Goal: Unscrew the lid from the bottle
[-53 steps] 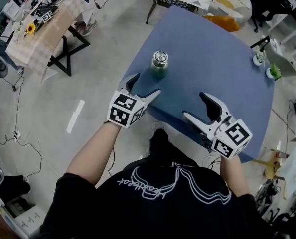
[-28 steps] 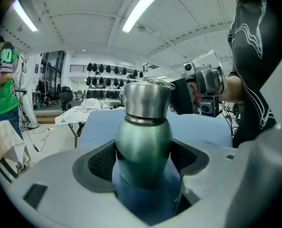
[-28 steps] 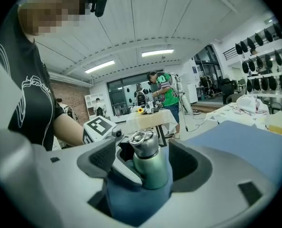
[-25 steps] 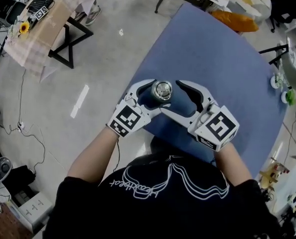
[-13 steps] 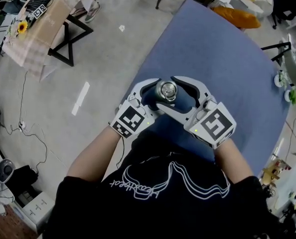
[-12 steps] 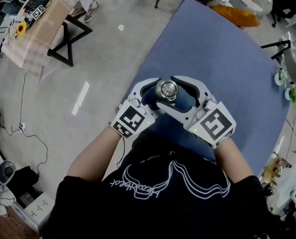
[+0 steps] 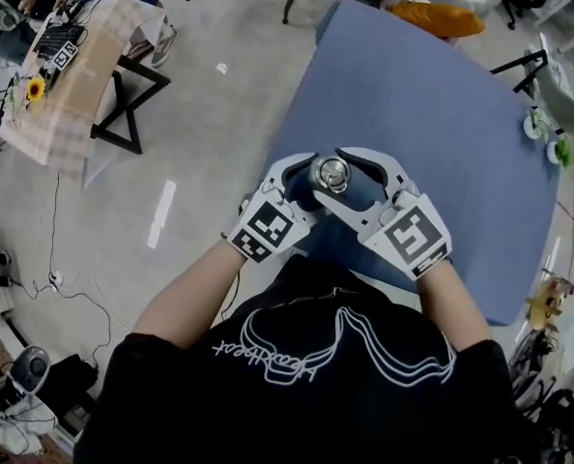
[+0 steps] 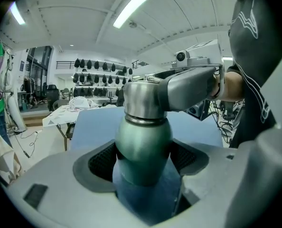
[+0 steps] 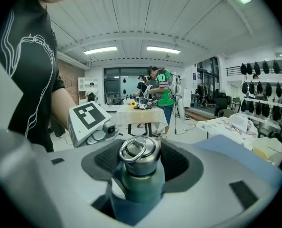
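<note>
**Both tools have closed in on the bottle; the lid is still on.**
A couple of seconds back both tools hung spread and short of the bottle [image 8: 143, 146]. Now the left tool [image 8: 143, 159] pinches its green body, standing near the front edge of the blue worktop [image 7: 442, 114]. The right tool [image 9: 141, 161] has just been closing its jaws, and its pads sit against the steel lid [image 9: 140, 156]. With both grips set, twisting the lid looks like the next step.
</note>
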A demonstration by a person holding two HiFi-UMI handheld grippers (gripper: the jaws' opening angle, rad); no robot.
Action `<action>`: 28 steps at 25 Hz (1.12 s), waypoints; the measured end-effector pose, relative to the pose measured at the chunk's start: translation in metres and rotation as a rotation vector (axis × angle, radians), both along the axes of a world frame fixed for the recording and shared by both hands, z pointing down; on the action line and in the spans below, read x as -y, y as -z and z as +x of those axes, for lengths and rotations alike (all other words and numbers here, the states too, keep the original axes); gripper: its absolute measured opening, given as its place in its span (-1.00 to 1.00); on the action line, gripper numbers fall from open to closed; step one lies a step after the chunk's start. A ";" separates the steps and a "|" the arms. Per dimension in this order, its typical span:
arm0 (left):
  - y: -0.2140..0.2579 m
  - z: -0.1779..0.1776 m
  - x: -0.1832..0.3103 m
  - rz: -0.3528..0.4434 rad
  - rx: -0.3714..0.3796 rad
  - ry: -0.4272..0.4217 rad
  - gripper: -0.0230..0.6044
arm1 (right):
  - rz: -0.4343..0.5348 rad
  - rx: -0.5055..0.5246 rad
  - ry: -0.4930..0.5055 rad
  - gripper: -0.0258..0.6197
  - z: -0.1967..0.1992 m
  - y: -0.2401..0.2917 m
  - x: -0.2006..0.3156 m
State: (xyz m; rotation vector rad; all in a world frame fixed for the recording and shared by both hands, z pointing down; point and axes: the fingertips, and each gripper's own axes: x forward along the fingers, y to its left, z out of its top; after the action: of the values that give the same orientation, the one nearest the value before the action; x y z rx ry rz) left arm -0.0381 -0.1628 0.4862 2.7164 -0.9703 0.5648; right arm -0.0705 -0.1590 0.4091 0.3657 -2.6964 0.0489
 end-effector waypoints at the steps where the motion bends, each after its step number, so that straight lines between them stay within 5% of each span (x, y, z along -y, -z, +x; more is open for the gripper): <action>1: 0.000 0.000 0.000 -0.001 0.001 -0.015 0.22 | 0.000 0.002 -0.001 -0.11 -0.001 0.000 0.000; 8: -0.003 -0.001 -0.001 -0.006 0.021 -0.119 0.22 | 0.023 -0.003 0.018 -0.11 -0.002 -0.002 -0.001; 28: -0.001 -0.001 -0.008 -0.012 0.045 -0.598 0.22 | 0.051 -0.148 0.391 -0.11 -0.004 -0.006 -0.008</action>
State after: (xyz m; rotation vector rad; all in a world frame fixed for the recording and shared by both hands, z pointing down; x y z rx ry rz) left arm -0.0388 -0.1552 0.4871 2.9764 -0.1360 0.7200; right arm -0.0741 -0.1512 0.4153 -0.1421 -2.5760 -0.1539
